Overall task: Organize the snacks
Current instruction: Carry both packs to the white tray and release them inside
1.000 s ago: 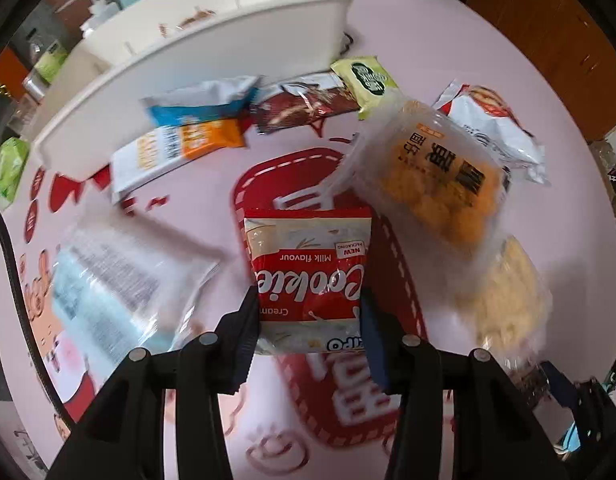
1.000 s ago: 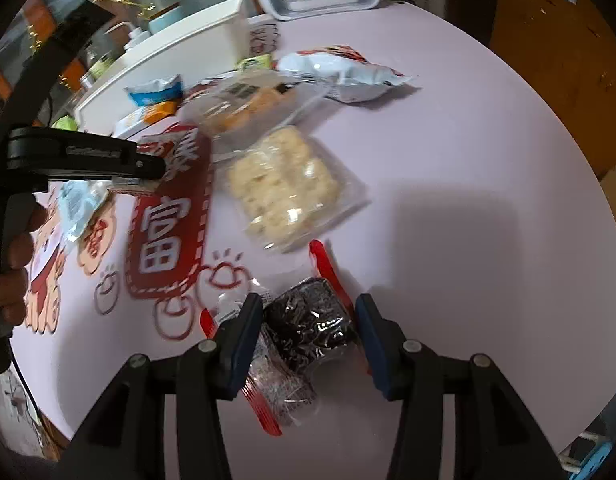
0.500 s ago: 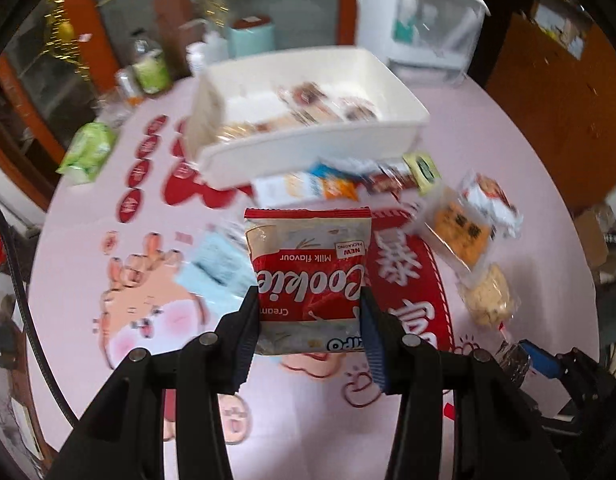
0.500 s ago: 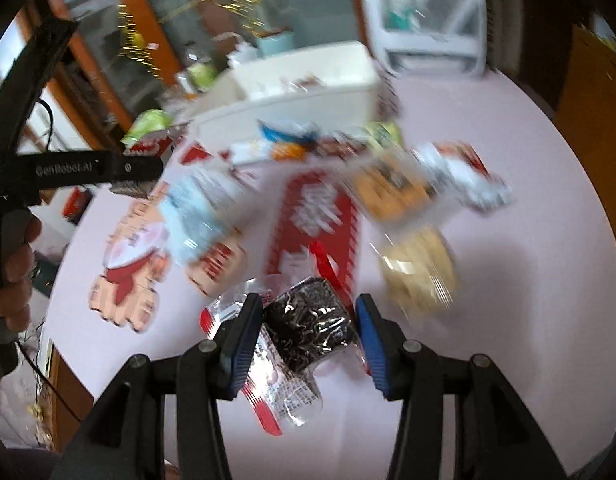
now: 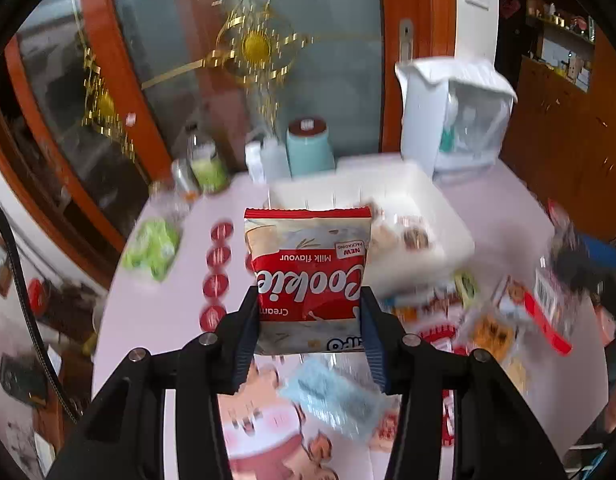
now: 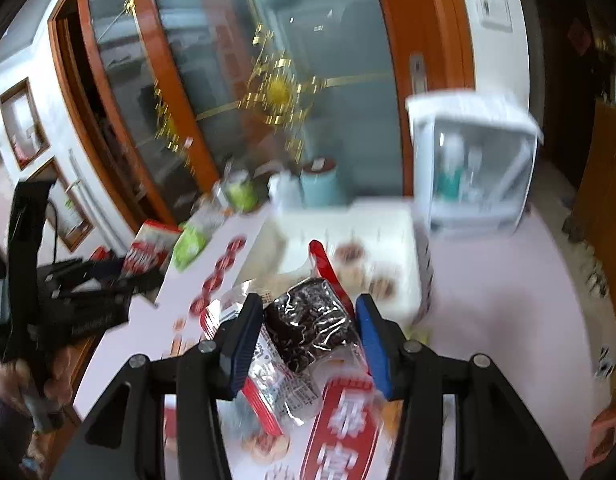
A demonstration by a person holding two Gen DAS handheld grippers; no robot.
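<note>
left tool (image 5: 310,334) pinches cookie pack (image 5: 308,272), right tool (image 6: 310,340) pinches dark pack (image 6: 312,326); either could slip short of the bin (image 6: 404,240).

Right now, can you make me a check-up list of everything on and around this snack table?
Surface: pink round table with red cartoon prints.
Job's things: cookie packet; dark snack packet; white bin already holding some snacks.
Clutter: loose snack packets blurred on the table, green packet, teal canister, bottles.
Grippers: left tool shut on the cookie packet; right tool shut on the dark snack packet.
Cables: black cable at the left edge.
Surroundings: glass door with gold ornament, white box with clear front.
</note>
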